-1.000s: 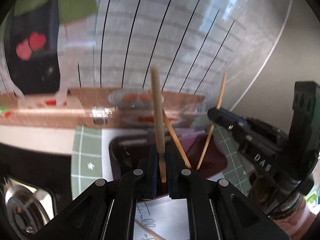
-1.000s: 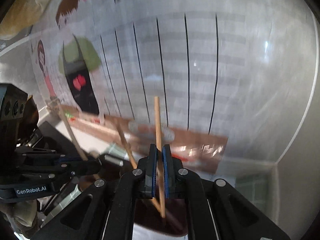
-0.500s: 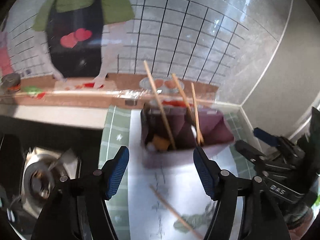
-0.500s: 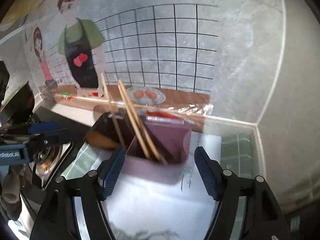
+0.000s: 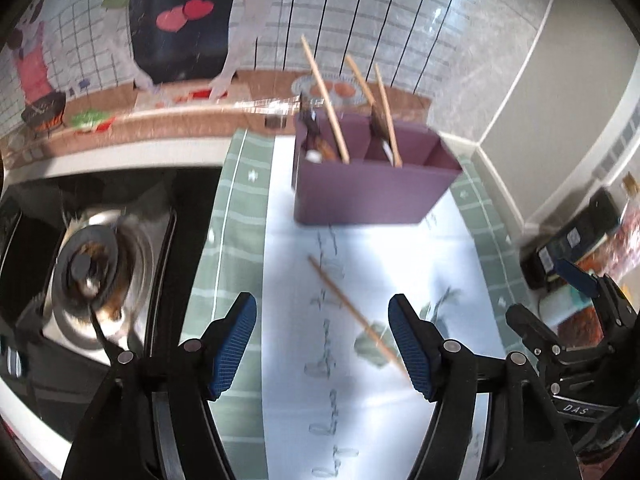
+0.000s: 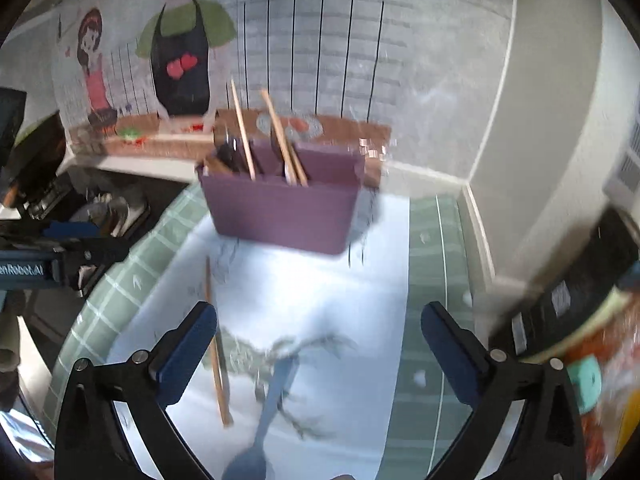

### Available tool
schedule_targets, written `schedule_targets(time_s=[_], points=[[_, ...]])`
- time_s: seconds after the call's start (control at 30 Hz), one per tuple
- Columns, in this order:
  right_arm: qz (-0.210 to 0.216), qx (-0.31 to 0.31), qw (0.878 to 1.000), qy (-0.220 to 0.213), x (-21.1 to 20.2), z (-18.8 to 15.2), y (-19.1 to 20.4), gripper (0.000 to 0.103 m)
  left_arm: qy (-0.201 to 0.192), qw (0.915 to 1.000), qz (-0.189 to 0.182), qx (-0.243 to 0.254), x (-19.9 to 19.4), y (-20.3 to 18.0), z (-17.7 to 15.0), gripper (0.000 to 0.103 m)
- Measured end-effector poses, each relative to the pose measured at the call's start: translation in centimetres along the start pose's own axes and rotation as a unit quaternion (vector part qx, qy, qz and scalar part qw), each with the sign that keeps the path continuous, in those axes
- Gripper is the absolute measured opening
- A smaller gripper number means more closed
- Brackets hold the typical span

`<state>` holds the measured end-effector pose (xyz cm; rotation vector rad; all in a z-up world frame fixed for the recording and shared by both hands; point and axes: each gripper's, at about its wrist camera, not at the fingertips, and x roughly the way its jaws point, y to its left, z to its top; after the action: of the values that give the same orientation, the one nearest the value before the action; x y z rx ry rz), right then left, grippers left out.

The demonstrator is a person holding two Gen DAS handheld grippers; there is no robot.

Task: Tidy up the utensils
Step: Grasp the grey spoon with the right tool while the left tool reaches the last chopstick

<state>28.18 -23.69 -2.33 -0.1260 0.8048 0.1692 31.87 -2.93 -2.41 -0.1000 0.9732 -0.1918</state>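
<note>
Chopsticks (image 5: 326,98) stood tilted in the purple divided holder (image 5: 370,188) at the back of the white paper mat (image 5: 400,280), one in its left compartment and two together in the middle one. Another chopstick (image 5: 356,314) lay flat on the mat in front of the holder, beside a blue spoon (image 6: 268,412). The left gripper (image 5: 322,350) and right gripper (image 6: 318,352) both hung wide apart above the mat, gripping nothing.
</note>
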Motion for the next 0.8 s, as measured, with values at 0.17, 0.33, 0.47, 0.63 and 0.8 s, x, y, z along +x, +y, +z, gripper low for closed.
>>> schedule_targets(time_s=[0.17,0.33,0.47,0.63,0.8], points=[[0.038,-0.001,0.998,0.045,0.3,-3.8,1.6,0.096,0.033,0.9993,-0.007,-0.013,1.3,0.7,-2.9,0.069],[0.060,0.015,0.993,0.100,2.9,-5.4,2.1,0.037,0.056,0.9979,-0.024,-0.020,2.5,0.7,-4.0,0.069],[0.066,0.041,0.990,0.118,5.4,-5.2,1.6,0.030,0.086,0.9939,-0.057,-0.039,4.4,-0.1,-3.6,0.066],[0.055,0.044,0.988,0.140,7.8,-5.2,1.8,0.027,0.111,0.9908,-0.051,-0.058,6.1,-1.5,-2.7,0.065],[0.076,0.033,0.986,0.143,7.9,-5.4,1.0,0.010,0.137,0.9856,-0.024,-0.096,8.2,-1.3,-1.4,0.065]])
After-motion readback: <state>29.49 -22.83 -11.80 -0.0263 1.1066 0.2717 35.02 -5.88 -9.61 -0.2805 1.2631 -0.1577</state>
